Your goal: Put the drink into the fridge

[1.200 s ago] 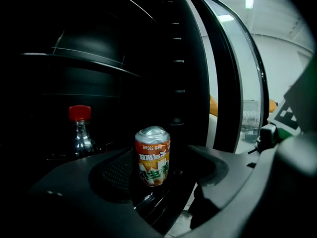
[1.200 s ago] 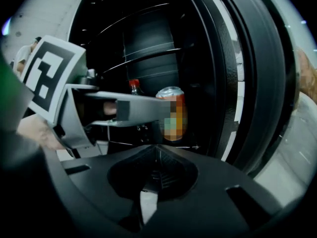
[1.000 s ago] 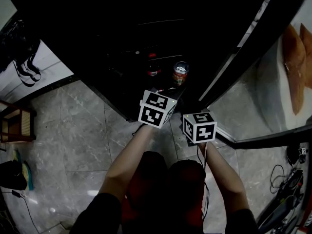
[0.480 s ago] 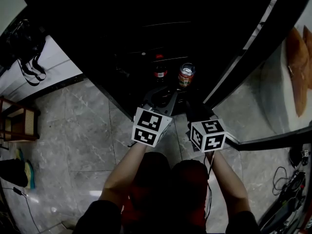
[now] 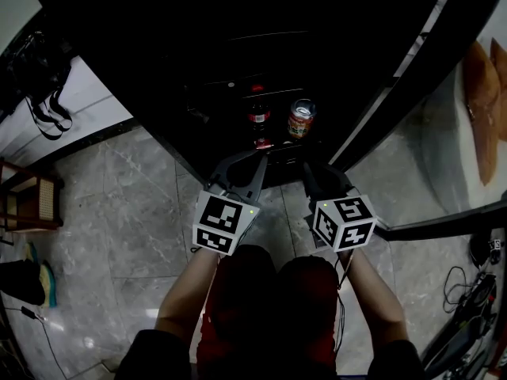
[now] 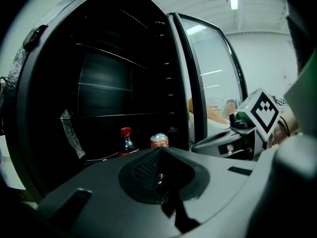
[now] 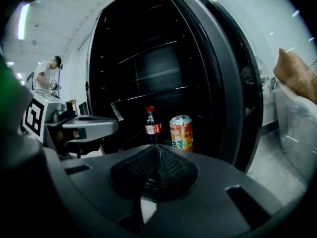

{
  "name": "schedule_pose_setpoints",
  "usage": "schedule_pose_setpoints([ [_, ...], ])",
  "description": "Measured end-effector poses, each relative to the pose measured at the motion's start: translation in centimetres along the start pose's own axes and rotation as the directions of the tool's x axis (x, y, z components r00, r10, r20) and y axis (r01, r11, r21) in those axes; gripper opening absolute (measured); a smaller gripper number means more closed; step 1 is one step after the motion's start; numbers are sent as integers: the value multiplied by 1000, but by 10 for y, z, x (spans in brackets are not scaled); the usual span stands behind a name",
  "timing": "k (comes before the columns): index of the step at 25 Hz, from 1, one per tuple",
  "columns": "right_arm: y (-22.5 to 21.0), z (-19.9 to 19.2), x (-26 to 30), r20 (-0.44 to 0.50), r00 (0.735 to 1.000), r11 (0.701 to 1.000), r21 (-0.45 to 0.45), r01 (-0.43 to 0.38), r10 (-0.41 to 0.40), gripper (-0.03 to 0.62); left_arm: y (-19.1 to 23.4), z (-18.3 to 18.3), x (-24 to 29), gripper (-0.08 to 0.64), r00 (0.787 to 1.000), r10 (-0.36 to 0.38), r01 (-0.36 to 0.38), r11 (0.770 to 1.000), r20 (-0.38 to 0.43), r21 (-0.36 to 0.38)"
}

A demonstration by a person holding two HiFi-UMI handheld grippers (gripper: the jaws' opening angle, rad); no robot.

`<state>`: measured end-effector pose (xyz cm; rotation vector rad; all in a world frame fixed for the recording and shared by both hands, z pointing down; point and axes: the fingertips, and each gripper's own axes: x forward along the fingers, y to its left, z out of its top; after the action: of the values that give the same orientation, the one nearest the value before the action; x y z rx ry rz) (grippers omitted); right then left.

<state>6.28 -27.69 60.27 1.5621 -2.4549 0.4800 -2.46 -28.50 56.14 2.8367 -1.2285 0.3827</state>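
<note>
Fridge [image 5: 238, 62]: tall dark cabinet, interior unlit, wire shelves visible in both gripper views. Its door [image 5: 412, 93] stands swung open on the right of the head view.

Floor [image 5: 119, 212]: grey marbled tile, running up to the cabinet's base.

Left gripper [image 5: 255, 158]: held outside the cabinet, in front of the opening and pointing toward it. The jaws have just been closing and now meet with nothing between them.

Right gripper [image 5: 314, 171]: just beside the left one, also outside the cabinet and aimed at the opening. Its own view shows the pads pressed together, nothing held.

Can [image 5: 300, 119]: orange drink can, upright on the lowest level inside the fridge, near the front edge on the door side. Neither gripper touches it.

Bottle [image 5: 258, 117]: small dark drink bottle with a red cap and red label, upright on the same level, near the can on its left in the head view, not touching it.
</note>
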Motion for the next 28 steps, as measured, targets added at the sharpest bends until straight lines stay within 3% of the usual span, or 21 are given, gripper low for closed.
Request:
schedule_pose_setpoints([
  [8, 8, 10, -12, 23, 999, 999, 4, -34, 34, 18, 3, 0, -20, 11, 1000, 3, -2, 996, 4, -84],
  [20, 22, 17, -39, 38, 997, 998, -11, -69, 70, 18, -1, -3, -42, 11, 1000, 11, -12, 996, -15, -93],
  [28, 26, 21, -48, 55, 997, 997, -52, -58, 60, 18, 3, -10, -53, 11, 1000, 25, -26, 989, -13, -146],
])
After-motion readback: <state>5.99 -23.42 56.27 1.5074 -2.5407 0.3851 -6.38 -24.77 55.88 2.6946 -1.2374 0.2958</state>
